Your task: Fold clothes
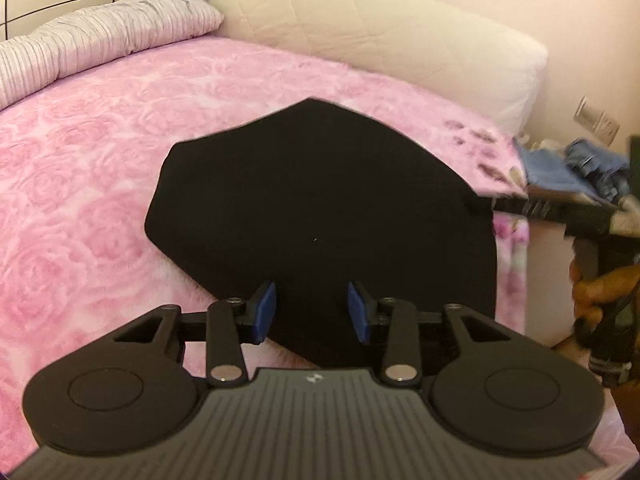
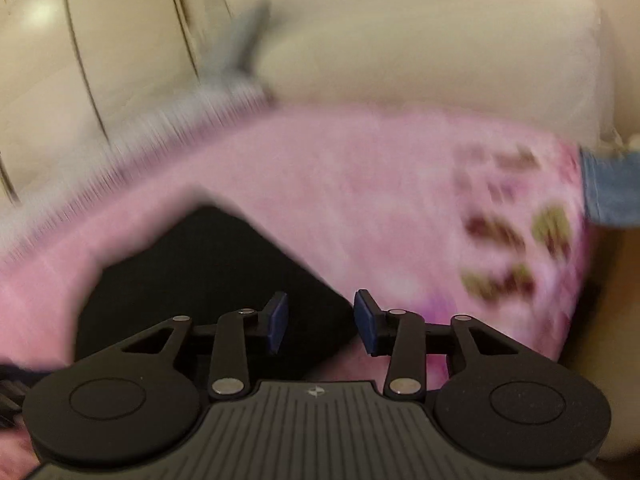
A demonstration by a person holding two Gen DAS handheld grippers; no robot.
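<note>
The left gripper (image 1: 311,312) points forward and downward, its jaws parted, the blue pads (image 1: 265,312) apart with nothing pressed between them. The right gripper (image 2: 321,322) also tilts downward, jaws standing apart and gripping nothing. In the left wrist view a hand (image 1: 596,292) wraps around the right gripper's handle at the right edge.

Before me lay a bed under a pink rose-patterned blanket (image 1: 100,152), a striped pillow (image 1: 108,36) at its far edge, a cream padded headboard (image 1: 380,36) beside it, and blue denim (image 1: 576,168) heaped beyond the corner.
</note>
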